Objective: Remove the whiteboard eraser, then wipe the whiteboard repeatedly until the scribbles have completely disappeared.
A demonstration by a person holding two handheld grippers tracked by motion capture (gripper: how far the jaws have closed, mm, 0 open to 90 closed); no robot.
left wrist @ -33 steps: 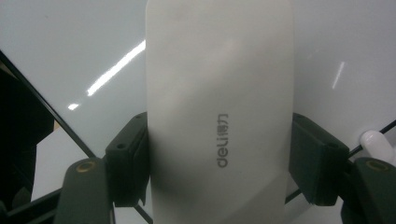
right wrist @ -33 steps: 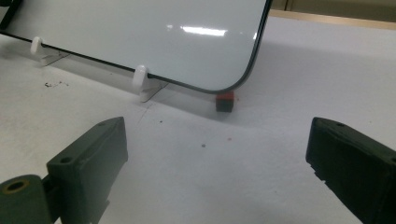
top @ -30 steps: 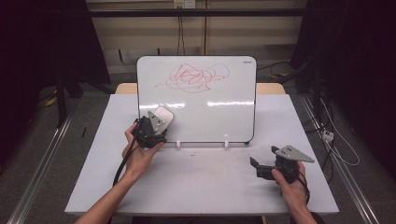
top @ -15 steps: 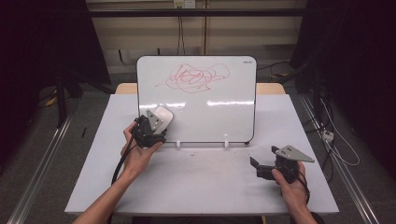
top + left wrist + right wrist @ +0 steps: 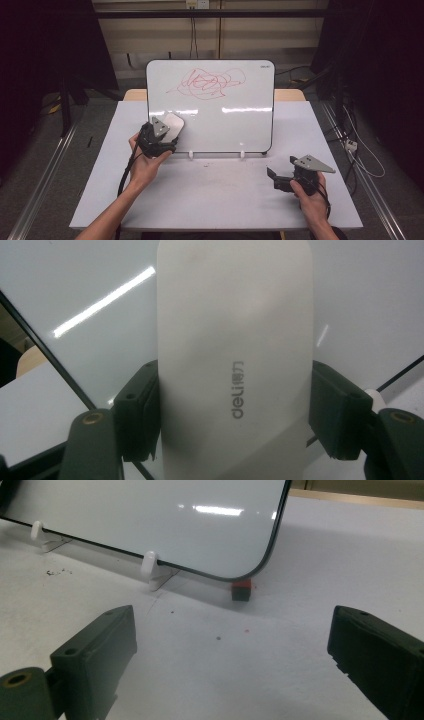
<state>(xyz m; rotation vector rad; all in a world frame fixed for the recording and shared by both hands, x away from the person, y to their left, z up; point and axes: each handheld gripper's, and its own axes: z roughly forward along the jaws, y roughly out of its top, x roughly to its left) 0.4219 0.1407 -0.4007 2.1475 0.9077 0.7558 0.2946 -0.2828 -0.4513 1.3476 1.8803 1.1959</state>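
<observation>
Against the lower left of the upright white whiteboard [image 5: 215,107]: white oblong plastic eraser [image 5: 235,360], clamped across its long sides in my left gripper [image 5: 159,136].
Light, stiff, smooth-shelled, likely slippery; mid-body hold suits. Right gripper [image 5: 280,181] rests on the table, jaws apart.

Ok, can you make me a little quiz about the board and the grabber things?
1. True or false: the left gripper holds a white eraser.
2. What colour is the scribble on the whiteboard?
3. The right gripper is: A) shut on a pen, B) open above the table, C) touching the whiteboard.

Key: 1 true; 2 red; 3 B.
</observation>
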